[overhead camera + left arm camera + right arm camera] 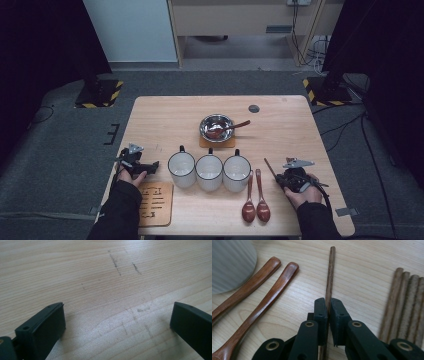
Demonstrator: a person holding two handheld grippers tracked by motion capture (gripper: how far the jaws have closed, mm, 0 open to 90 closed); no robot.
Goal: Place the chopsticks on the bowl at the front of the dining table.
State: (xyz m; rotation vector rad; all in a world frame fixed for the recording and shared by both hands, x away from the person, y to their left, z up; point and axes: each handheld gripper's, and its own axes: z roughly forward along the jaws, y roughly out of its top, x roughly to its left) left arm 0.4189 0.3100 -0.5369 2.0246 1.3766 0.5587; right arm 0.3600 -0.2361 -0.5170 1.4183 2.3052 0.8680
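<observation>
Clamped on a chopstick (329, 277): right tool (327, 305), jaws pressed against both sides of the thin brown stick, which runs forward between them over the table (362, 272). Just right of it in the right gripper view, four more sticks (405, 307) side by side on the wood. To its left, two spoons (262, 297) lying parallel, and past them a cup (230, 263), blurred. From the high view: right tool (294, 175) near the table's right front, stick's tip (269, 166) poking out toward the cups. Left tool (117, 322) wide apart, gripping nothing, low over bare scuffed wood; from above, left tool (137, 162) at the left edge, beside a slotted coaster (155, 202). Three white cups (209, 171) in a row across the middle, touching or nearly so. Spoons (255, 202) in front of the rightmost cup, bowls toward the person. Behind the cups, a steel bowl (216, 126) on a small mat (217, 143), with a third spoon (235, 126) resting in it.
</observation>
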